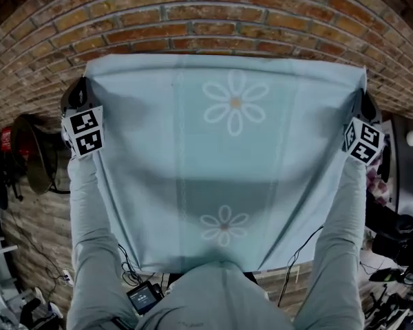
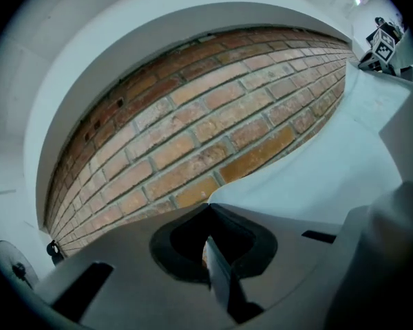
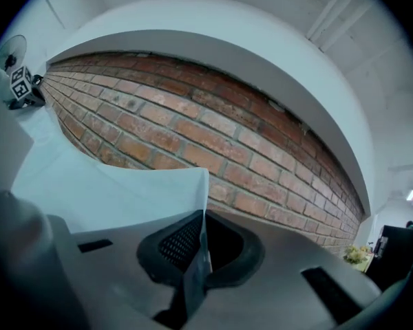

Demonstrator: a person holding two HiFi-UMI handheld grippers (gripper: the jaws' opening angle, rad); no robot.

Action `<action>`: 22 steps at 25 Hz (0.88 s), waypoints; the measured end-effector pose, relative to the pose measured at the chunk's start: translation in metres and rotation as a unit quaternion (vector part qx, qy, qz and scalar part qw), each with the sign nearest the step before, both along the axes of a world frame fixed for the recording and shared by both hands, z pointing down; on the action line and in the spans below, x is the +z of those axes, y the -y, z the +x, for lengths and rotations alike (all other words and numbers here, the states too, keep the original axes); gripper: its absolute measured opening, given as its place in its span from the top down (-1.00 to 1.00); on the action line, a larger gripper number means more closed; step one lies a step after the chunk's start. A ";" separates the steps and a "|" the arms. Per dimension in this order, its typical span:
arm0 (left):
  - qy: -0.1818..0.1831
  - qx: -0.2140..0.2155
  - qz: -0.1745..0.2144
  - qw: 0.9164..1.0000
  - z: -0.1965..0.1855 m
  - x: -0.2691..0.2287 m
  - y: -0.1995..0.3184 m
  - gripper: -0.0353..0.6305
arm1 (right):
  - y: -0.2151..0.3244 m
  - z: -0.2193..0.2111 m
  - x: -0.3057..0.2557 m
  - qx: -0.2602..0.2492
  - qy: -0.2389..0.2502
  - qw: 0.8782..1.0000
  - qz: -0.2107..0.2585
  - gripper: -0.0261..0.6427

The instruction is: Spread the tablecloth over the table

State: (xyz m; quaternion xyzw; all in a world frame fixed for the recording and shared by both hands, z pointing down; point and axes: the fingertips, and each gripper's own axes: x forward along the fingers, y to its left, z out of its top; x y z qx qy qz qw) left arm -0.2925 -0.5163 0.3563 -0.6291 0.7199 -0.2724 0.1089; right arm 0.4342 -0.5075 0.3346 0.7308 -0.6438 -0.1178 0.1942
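Tablecloth [image 1: 227, 163] hangs as a flat sheet, its top edge stretched left-to-right between both hands. Left gripper [image 2: 208, 218] and right gripper [image 3: 203, 218] are each clamped tight on a top corner, roughly level with each other. Table not visible (likely behind the sheet), so neither hand reads nearer.

1. Brick wall [image 1: 206, 9] fills the view ahead of me; red-brown bricks, pale mortar
2. White curved band [image 3: 213, 26] runs above the wall in both gripper views
3. Dark rounded object [image 1: 36, 153] on my left by the wall, a red item [image 1: 5, 140] just beside it; cannot identify either
4. Small device with lit screen [image 1: 143, 296] low down, thin black cables [image 1: 294, 263] near it
5. Dark cabinet [image 3: 392, 253] past the wall's far right end
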 end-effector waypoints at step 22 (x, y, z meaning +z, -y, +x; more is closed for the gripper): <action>-0.046 0.023 -0.208 0.977 0.016 0.205 0.020 0.82 | 0.019 -0.035 0.221 -0.040 0.071 0.969 -0.233 0.77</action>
